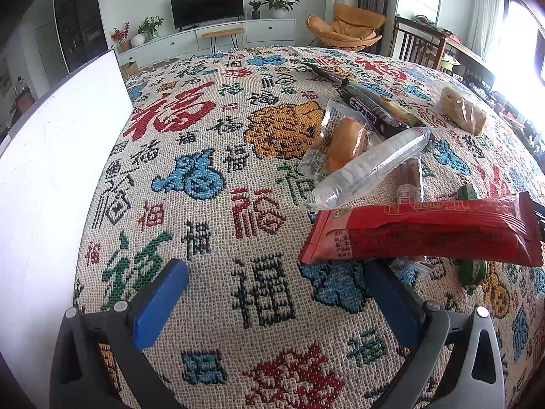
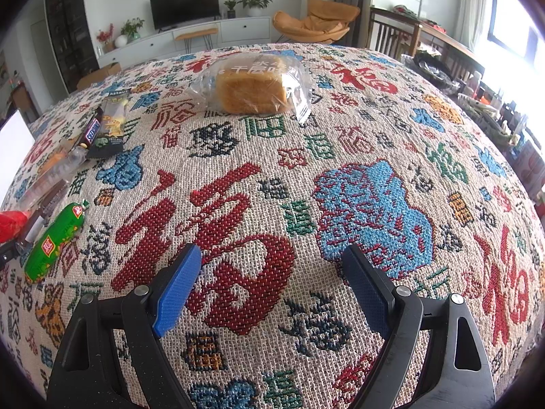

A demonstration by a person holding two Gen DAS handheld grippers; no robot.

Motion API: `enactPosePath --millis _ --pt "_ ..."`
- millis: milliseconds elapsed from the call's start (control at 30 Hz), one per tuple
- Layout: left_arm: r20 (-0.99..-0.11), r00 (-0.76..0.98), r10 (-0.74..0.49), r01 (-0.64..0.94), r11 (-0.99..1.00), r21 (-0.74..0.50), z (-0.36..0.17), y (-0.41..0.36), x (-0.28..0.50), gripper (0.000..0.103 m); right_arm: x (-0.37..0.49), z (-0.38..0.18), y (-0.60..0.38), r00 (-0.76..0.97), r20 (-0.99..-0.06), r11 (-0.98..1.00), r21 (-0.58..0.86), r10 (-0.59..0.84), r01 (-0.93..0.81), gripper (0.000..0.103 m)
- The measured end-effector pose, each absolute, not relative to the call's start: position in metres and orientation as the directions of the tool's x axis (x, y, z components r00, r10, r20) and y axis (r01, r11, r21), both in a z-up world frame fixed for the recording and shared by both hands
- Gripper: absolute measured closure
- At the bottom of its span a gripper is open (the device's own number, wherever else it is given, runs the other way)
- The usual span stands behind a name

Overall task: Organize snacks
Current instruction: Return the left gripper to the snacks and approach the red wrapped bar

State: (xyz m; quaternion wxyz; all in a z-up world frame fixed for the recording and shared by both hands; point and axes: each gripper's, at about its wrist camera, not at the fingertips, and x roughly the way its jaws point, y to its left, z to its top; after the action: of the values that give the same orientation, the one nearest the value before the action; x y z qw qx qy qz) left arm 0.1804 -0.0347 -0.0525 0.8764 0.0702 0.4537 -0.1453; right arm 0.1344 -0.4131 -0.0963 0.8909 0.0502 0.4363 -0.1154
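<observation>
Right gripper (image 2: 272,272) gapes empty; bread pack (image 2: 253,85) lies well ahead.

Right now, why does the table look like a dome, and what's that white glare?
Left wrist view: the fisheye lens bulges the tablecloth; a white box at left is blown out. Right wrist view: same bulge, window overexposed, dark corners, bread sharp.

A living room beyond the woven tablecloth (image 2: 340,136): dark television (image 1: 207,5) on a white low cabinet (image 1: 211,39) with potted plants (image 1: 279,0), an orange lounge chair (image 1: 347,27), wooden chairs (image 2: 391,32), bright window (image 2: 511,34) at right.
</observation>
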Motion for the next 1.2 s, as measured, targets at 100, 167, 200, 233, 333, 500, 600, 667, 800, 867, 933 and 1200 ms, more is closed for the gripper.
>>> enactPosePath --millis 100,167,200,233,333,500,600,667,800,867,933,1200 --pt "-0.816 0.546 -0.191 0.318 0.948 -0.009 -0.0526 -0.0348 0.1804 0.0 0.1344 -0.0963 -0.4131 0.593 -0.789 0.968 -0.011 -0.162 0.249 0.016" --pt "-0.816 0.546 -0.191 0.318 0.948 -0.009 -0.0524 -0.0344 0.1806 0.0 0.1344 -0.0962 -0.4132 0.593 -0.789 0.968 -0.011 -0.162 0.249 0.016" --pt "-0.816 0.546 -0.191 0.318 0.948 -0.009 -0.0526 -0.0349 0.1803 0.0 0.1343 -0.0962 -0.4136 0.593 -0.789 0.968 -0.011 -0.162 0.249 0.016" --pt "-0.816 0.546 -0.191 0.318 0.948 -0.009 -0.0526 -0.035 0.1803 0.0 0.1343 -0.0961 -0.4136 0.593 -0.789 0.968 -0.011 -0.161 0.25 0.016" --pt "-0.816 0.546 -0.191 0.318 0.948 -0.009 -0.0527 -0.0351 0.1803 0.0 0.1343 -0.0961 -0.4136 0.593 -0.789 0.968 -0.011 -0.162 0.25 0.016" --pt "-0.816 0.546 -0.191 0.318 0.948 -0.009 -0.0525 -0.0345 0.1805 0.0 0.1343 -0.0962 -0.4134 0.593 -0.789 0.968 -0.011 -0.162 0.249 0.016" --pt "-0.816 0.546 -0.191 0.318 0.948 -0.009 -0.0524 -0.0344 0.1806 0.0 0.1343 -0.0963 -0.4133 0.593 -0.789 0.968 -0.011 -0.162 0.249 0.016" --pt "-0.816 0.546 -0.191 0.318 0.948 -0.009 -0.0524 -0.0345 0.1805 0.0 0.1342 -0.0963 -0.4134 0.593 -0.789 0.968 -0.011 -0.162 0.249 0.016" --pt "-0.816 0.546 -0.191 0.318 0.948 -0.009 -0.0525 -0.0346 0.1805 0.0 0.1342 -0.0963 -0.4135 0.593 -0.789 0.968 -0.011 -0.162 0.249 0.016" --pt "-0.816 0.546 -0.191 0.318 0.948 -0.009 -0.0525 -0.0344 0.1805 0.0 0.1342 -0.0963 -0.4134 0.593 -0.789 0.968 -0.011 -0.162 0.249 0.016" --pt "-0.816 0.546 -0.191 0.318 0.948 -0.009 -0.0526 -0.0345 0.1805 0.0 0.1342 -0.0963 -0.4135 0.593 -0.789 0.968 -0.011 -0.162 0.249 0.016" --pt "-0.816 0.546 -0.191 0.318 0.948 -0.009 -0.0525 -0.0341 0.1807 0.0 0.1341 -0.0962 -0.4136 0.593 -0.789 0.968 -0.011 -0.162 0.249 0.016"
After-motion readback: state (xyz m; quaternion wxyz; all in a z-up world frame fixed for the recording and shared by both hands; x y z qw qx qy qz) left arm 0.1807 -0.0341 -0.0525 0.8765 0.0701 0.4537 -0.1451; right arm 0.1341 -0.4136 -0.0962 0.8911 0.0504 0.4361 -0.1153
